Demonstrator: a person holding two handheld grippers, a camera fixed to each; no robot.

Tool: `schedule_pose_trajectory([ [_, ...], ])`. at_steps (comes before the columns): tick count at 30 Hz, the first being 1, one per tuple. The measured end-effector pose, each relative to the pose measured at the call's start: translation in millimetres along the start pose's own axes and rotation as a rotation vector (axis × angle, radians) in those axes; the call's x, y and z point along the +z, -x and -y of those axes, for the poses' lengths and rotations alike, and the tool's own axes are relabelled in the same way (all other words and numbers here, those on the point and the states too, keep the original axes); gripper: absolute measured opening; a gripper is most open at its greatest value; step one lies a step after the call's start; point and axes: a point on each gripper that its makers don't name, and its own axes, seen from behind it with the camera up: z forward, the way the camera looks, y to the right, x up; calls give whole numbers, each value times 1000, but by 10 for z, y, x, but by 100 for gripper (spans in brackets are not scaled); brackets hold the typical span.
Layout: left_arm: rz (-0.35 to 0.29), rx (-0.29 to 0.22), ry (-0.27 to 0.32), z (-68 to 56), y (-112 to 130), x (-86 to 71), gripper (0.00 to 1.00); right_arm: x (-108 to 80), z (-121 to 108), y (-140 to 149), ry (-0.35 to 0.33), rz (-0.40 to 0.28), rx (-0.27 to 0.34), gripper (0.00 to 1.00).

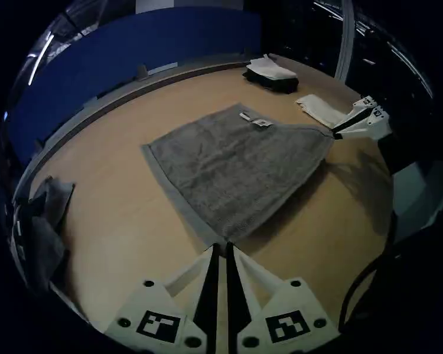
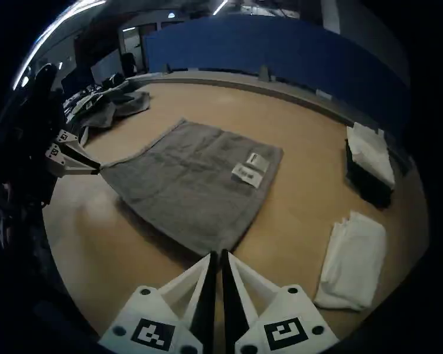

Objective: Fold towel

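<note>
A grey towel (image 1: 239, 171) lies spread on the wooden table (image 1: 121, 206), with two small white labels (image 2: 250, 171) near one edge. In the left gripper view, my left gripper (image 1: 221, 246) is shut on the towel's near corner. My right gripper (image 1: 335, 134) shows farther off to the right, pinching the neighbouring corner. In the right gripper view, my right gripper (image 2: 217, 255) is shut on the corner of the towel (image 2: 192, 183) closest to it. My left gripper (image 2: 97, 167) holds the corner at the left. The edge between both corners is raised slightly and casts a shadow on the table.
A folded white towel (image 2: 351, 259) lies on the table to the right of my right gripper. A black and white stack (image 2: 369, 159) sits beyond it. Crumpled grey cloths (image 1: 44, 224) lie at the table's edge. A blue partition (image 1: 133, 47) runs behind the table.
</note>
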Motion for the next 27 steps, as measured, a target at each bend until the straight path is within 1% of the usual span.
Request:
schedule_pose_trajectory([
  [9, -40, -62, -31, 7, -189, -315, 8, -353, 49, -290, -9, -59, 15, 6],
  [16, -67, -93, -51, -15, -316, -535, 8, -549, 83, -384, -5, -62, 14, 6],
  [21, -80, -100, -63, -45, -386, -644, 8, -667, 112, -455, -8, -75, 22, 6],
  [27, -89, -104, -67, -94, -421, -711, 8, -785, 103, -515, -4, -85, 29, 6],
])
